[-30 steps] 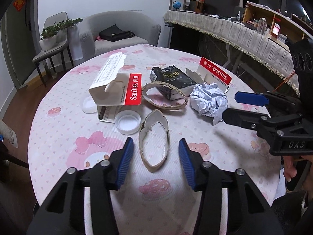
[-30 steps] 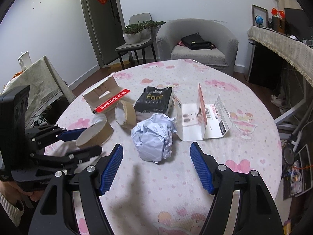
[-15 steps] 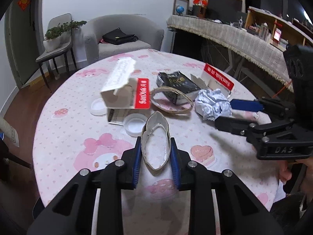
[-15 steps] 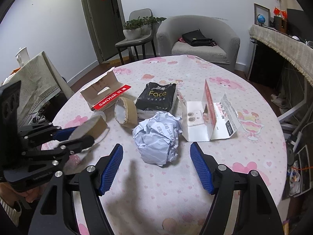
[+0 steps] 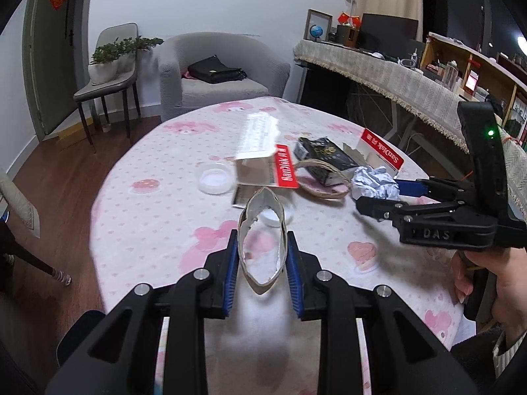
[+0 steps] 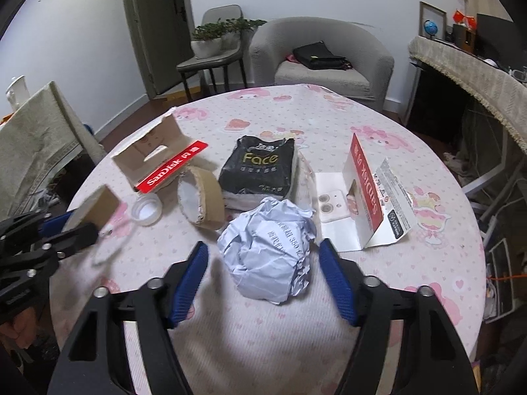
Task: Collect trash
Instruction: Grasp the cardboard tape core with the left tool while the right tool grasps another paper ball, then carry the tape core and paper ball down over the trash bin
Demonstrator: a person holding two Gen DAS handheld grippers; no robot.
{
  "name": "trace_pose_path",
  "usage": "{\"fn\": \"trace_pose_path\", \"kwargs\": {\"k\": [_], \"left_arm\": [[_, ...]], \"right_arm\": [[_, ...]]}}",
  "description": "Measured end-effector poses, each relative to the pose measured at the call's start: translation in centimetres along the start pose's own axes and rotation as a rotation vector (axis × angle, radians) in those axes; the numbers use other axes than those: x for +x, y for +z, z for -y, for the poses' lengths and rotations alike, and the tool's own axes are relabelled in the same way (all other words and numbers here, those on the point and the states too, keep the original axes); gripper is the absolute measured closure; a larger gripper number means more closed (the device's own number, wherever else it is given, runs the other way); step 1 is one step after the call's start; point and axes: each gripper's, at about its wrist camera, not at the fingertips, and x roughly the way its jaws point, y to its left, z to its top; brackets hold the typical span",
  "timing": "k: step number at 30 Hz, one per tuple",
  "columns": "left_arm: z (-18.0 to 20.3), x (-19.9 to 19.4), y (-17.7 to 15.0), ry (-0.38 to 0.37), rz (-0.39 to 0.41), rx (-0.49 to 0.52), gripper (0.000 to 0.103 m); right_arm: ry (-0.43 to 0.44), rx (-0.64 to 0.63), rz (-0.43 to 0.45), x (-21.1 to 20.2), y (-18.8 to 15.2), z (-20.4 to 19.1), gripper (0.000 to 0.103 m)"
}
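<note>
My left gripper (image 5: 262, 242) is shut on a squashed brown cardboard tape ring (image 5: 263, 199) and holds it clear of the pink-patterned tablecloth (image 5: 158, 223). In the right wrist view that gripper (image 6: 74, 230) and the ring (image 6: 98, 205) sit at the left edge. A crumpled pale blue paper ball (image 6: 268, 250) lies on the table between the fingers of my right gripper (image 6: 263, 247). Its jaws are closing, and the blue pads stand just off the paper on both sides. The left wrist view shows the right gripper (image 5: 382, 194) at the ball (image 5: 374, 181).
On the table lie a torn SanDisk box (image 6: 158, 161), a second tape ring (image 6: 204, 197), a black Face pack (image 6: 260, 168), a clear lid (image 6: 146, 209) and an opened SanDisk card package (image 6: 365, 197). A grey armchair (image 6: 322, 62) stands behind the table. A draped sideboard (image 5: 378, 65) runs along the right.
My left gripper closed on the squashed ring and lifted it off the table. My right gripper came down closer around the paper ball and its jaws narrowed.
</note>
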Motion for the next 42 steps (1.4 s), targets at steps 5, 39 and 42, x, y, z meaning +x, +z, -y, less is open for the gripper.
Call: {"fn": "trace_pose_path", "kwargs": {"k": [5, 39, 42], "left_arm": [[-1.8, -1.4, -0.3, 0.017, 0.019, -0.029, 0.074], [-17.2, -8.4, -6.9, 0.196, -0.010, -0.253, 0.074], [-18.3, -8.6, -7.7, 0.212, -0.023, -0.265, 0.074]], "right_arm": [[-0.009, 0.031, 0.025, -0.6, 0.4, 0.0, 0.052], [0.176, -0.154, 0.210, -2.5, 4.5, -17.3, 0.053], [0.205, -0.177, 0.198, -2.0, 4.4, -19.3, 0.053]]}}
